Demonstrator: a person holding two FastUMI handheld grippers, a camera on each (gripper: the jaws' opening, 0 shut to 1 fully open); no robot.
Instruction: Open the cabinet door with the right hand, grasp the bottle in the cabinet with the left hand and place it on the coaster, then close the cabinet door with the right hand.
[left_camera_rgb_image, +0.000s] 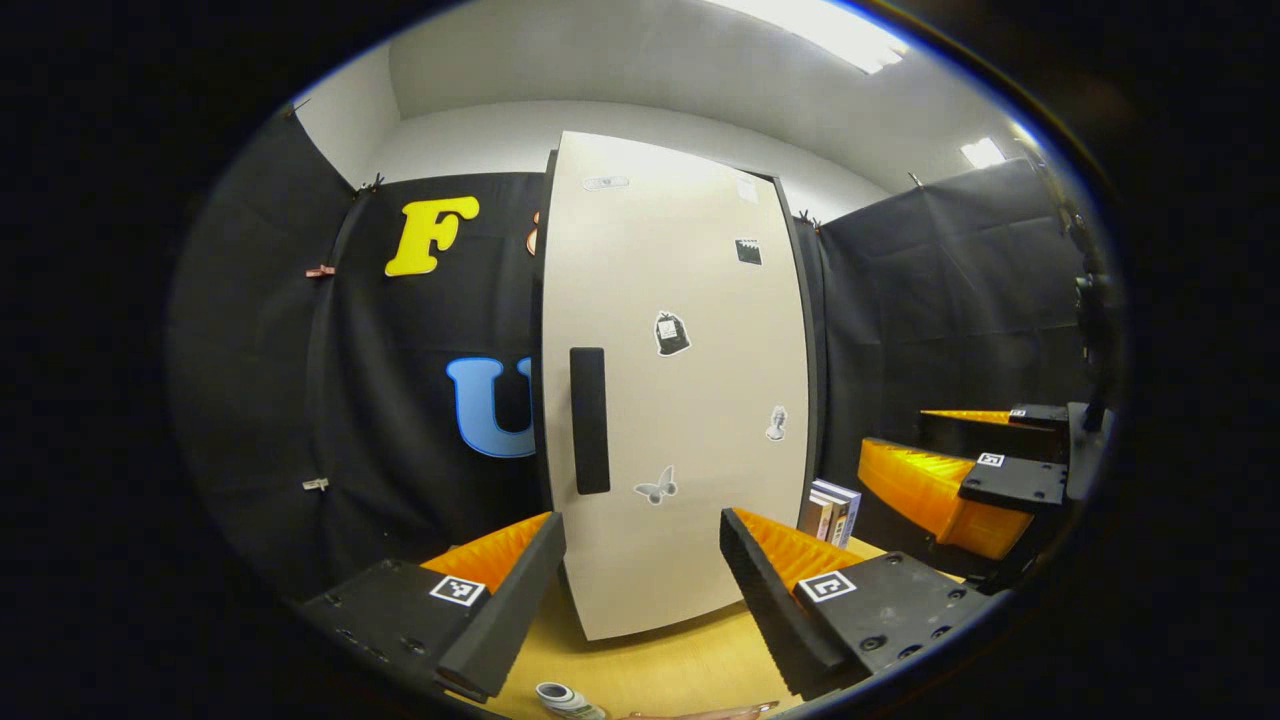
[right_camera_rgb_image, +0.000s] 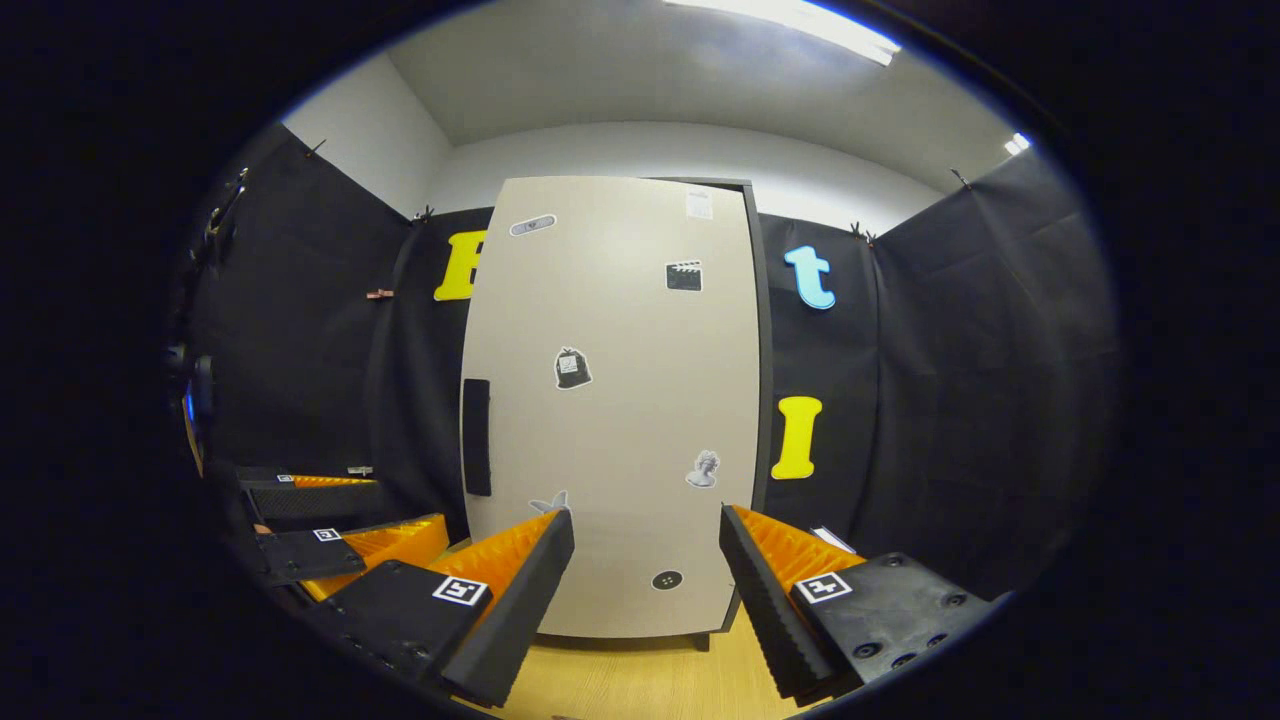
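My left view faces the shut door (left_camera_rgb_image: 680, 400) closely; my right view shares it from farther back.

books (left_camera_rgb_image: 832, 508), wooden table (left_camera_rgb_image: 660, 675), small roll (left_camera_rgb_image: 562, 699)

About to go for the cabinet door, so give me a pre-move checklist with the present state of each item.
1. Cabinet door shut, ready to open: ok.
2. Dark handle on the door's left edge in sight: ok.
3. Right hand-held gripper open, holding nothing: ok.
4. Left hand-held gripper open, free for the bottle: ok.
5. Bottle inside the cabinet: cannot tell, door hides it.
6. Coaster spot on the table: cannot tell.
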